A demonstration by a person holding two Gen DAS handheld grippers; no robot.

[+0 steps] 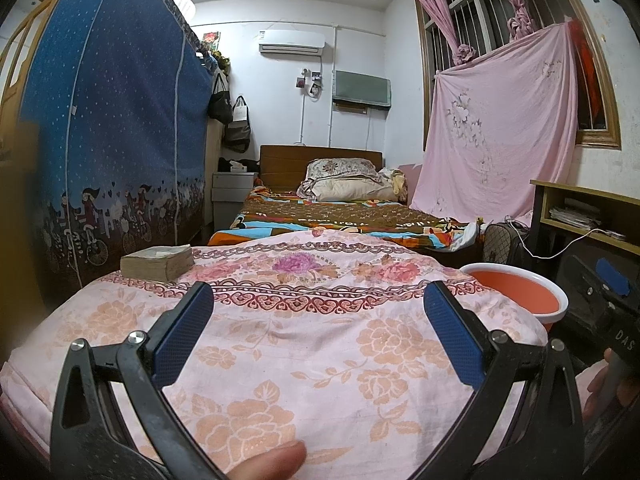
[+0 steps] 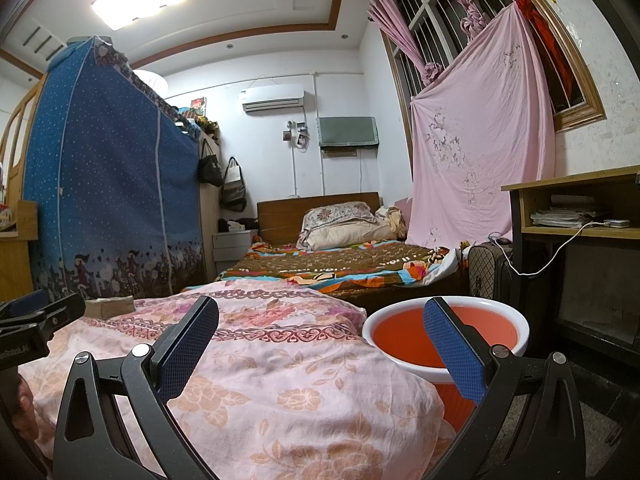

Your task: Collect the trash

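The left gripper was spread wide and held nothing. The right gripper gaped equally wide, empty too. A fingertip showed just below the left gripper.

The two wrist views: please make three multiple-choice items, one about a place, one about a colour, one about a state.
1. Where does the book lie on the floral cloth, seen from the grippers?
A. far left
B. far right
C. inside the basin

2. What colour is the inside of the basin?
A. green
B. orange-red
C. black

3. How do the fingers of both grippers stand?
A. shut on the book
B. shut on nothing
C. wide apart, holding nothing

Answers:
1 A: the book rests at the far left of the floral cloth.
2 B: the basin has a white rim and an orange-red inside.
3 C: the left gripper and the right gripper each show a wide gap with only cloth or basin behind.
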